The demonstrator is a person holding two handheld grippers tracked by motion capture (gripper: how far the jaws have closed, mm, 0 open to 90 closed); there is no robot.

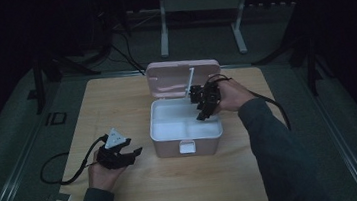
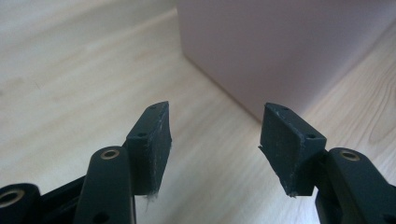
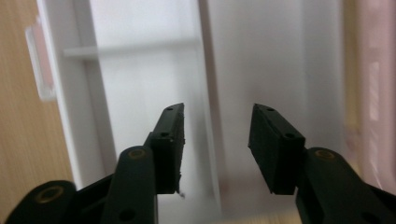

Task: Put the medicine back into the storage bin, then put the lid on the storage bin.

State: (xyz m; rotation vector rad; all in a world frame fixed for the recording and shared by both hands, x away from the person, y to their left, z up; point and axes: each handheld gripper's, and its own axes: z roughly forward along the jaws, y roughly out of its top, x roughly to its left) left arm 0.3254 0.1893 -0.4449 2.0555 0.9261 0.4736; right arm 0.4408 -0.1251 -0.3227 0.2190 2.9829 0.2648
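A pink lunch box with a white inside stands open in the middle of the wooden table, its lid tipped back. My right gripper hangs open over the box's right rim, jaws pointing down into it. In the right gripper view the jaws are apart above the white dividers, with nothing between them. My left gripper rests low on the table left of the box, open and empty. Its view looks at the box's pink wall just past the jaws.
The wooden table has free room in front of and to the left of the box. A white latch sits on the box's front wall. Metal stand legs and cables lie on the dark floor behind the table.
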